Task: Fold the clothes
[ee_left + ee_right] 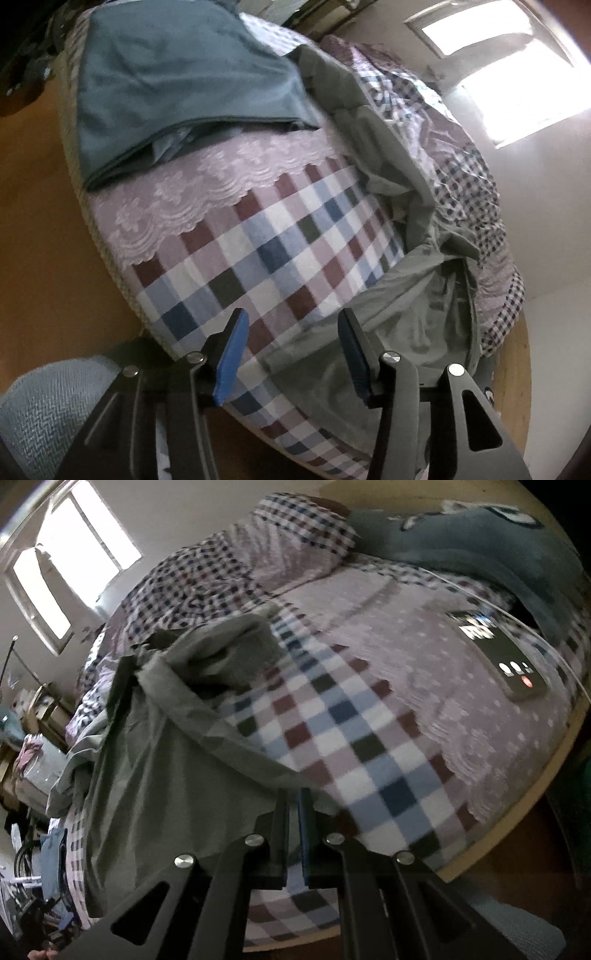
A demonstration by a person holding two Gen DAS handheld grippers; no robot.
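Two garments are in view on the bed [258, 236], which carries a checked blanket. A teal garment [177, 92] lies well beyond the jaws of the left gripper [291, 354], up and to their left, flat and squared with stacked layers showing at its near edge; it lies as a folded item would, though one moment cannot show whether this task put it there. A grey-green garment [399, 325] is not folded: in the left wrist view it runs from just beside the right-hand jaw upward and away to the right in loose, bunched ridges. The left gripper's jaws stand wide apart with only blanket between them and grip nothing; the grey-green cloth begins at the outer side of the right-hand jaw. In the right wrist view the same garment [155, 775] spreads to the left of and ahead of the right gripper [293, 830], whose jaws are drawn narrow with a corner or edge of the cloth reaching into the slit between them, so this gripper is judged to be pinching the fabric. A phone [502, 657] lies on the bed, far ahead and to the right. Judged remaining: the grey-green garment has yet to be flattened and folded.
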